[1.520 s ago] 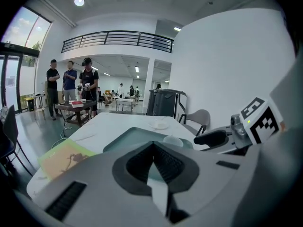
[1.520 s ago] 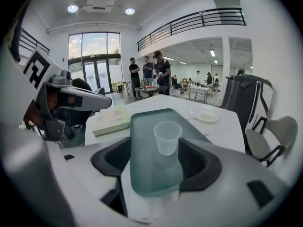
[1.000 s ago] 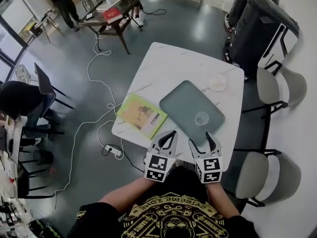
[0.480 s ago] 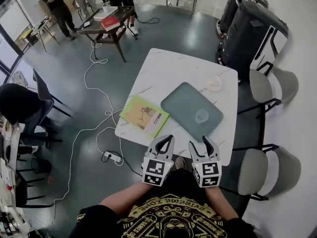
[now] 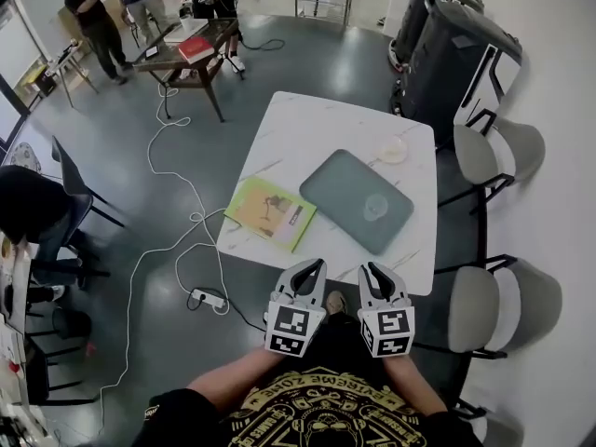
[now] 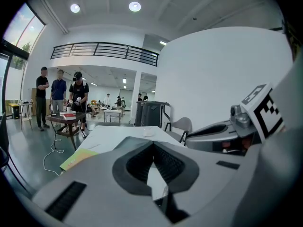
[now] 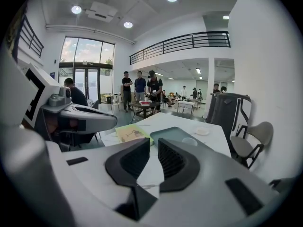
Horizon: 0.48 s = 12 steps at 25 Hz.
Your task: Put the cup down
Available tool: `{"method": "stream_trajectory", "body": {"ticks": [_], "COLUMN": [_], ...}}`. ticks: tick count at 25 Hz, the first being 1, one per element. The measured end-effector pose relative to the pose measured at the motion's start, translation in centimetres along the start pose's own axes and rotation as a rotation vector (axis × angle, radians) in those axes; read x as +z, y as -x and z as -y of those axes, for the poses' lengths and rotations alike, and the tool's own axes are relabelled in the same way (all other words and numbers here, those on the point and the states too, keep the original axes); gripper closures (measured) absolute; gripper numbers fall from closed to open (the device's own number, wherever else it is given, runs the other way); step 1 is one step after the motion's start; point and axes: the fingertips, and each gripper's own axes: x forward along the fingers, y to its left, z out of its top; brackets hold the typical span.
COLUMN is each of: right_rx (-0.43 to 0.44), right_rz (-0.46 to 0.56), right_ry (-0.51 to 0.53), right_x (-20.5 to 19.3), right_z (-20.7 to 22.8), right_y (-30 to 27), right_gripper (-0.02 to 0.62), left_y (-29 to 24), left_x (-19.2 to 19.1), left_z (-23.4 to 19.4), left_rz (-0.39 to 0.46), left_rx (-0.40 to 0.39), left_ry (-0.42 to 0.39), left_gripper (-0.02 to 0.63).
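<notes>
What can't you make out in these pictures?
Head view: cup on the tray, too small and clear to show contents.
Head view: booklet, print too small to read.
Head view: pale round thing near the far corner of the table, too small to identify.

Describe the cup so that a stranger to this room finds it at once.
Find the white marble table, then the dark grey tray on it. The cup stands on that tray: small and clear, the only thing on it, while the pale dish and yellow-green booklet lie on bare tabletop.
</notes>
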Motion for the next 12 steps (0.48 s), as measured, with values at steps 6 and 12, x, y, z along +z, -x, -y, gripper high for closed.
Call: {"method": "stream_trajectory", "body": {"ticks": [6, 12], "right_rx": [-0.014, -0.023], "right_rz": [-0.003, 0.007], "right_ry": [-0.007, -0.008], "right_x": [0.1, 0.8], "right_z": [-1.0, -0.9], "right_y": [1.2, 2.2], "right_gripper": [0.537, 0.588], "left_y": [1.1, 1.5], "left_x": [-0.2, -0.1], "left_z": [0.9, 1.8], "left_rz": [-0.002, -0.002], "left_rx": [-0.036, -0.061], "left_ry": [0.003, 0.010], "left_gripper": [0.598, 0.598]}}
